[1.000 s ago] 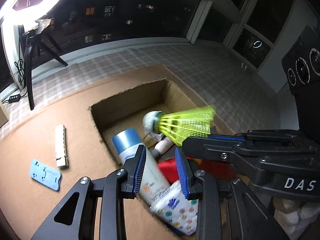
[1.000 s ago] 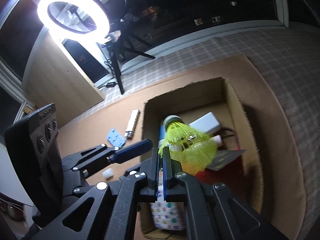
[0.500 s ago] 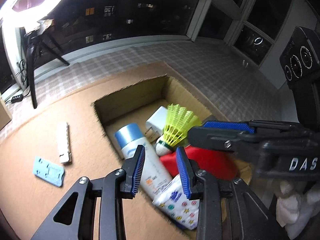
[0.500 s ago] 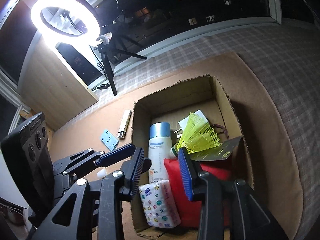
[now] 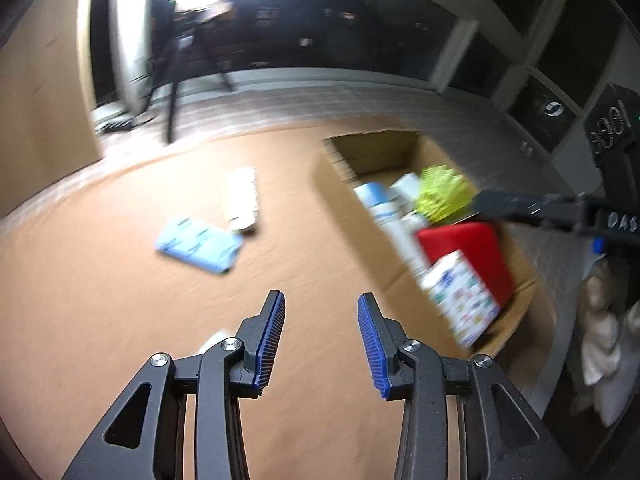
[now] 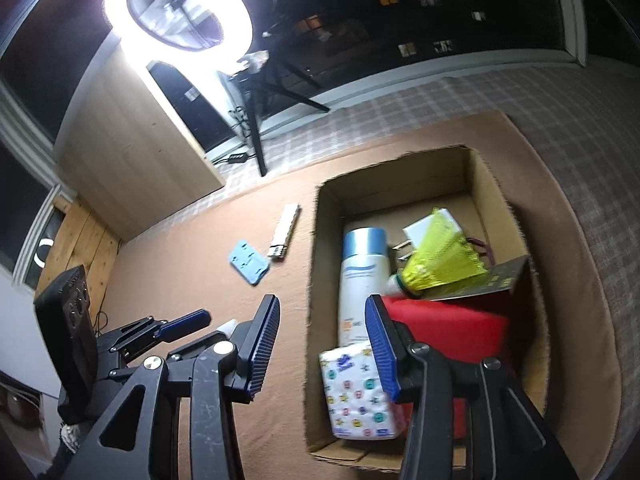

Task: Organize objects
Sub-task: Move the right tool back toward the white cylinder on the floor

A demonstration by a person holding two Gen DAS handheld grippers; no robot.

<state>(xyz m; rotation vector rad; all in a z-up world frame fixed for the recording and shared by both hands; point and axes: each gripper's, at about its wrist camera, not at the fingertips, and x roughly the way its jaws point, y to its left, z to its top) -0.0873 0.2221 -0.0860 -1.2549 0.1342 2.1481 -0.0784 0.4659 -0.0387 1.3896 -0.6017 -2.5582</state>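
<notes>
An open cardboard box (image 6: pixel 500 192) holds a white bottle with a blue cap (image 6: pixel 362 276), a yellow shuttlecock (image 6: pixel 440 264), a red pouch (image 6: pixel 440 328), a patterned tissue pack (image 6: pixel 356 396) and a white charger (image 6: pixel 424 228). My right gripper (image 6: pixel 322 312) hangs above the box's near left corner, its jaws opening with nothing between them. On the brown mat left of the box lie a blue card (image 5: pixel 200 244) and a white strip (image 5: pixel 242 196). My left gripper (image 5: pixel 320 320) is over bare mat short of them, jaws opening and empty; this view is blurred.
A small white object (image 6: pixel 228 326) lies on the mat by the left gripper (image 6: pixel 188 320). A ring light on a tripod (image 6: pixel 256 132) and a wooden cabinet (image 6: pixel 132 152) stand at the back. Checked cloth (image 6: pixel 580 140) surrounds the mat.
My right gripper opened and let go of the shuttlecock, which now lies in the box. My left gripper swung left, off the box and over the mat.
</notes>
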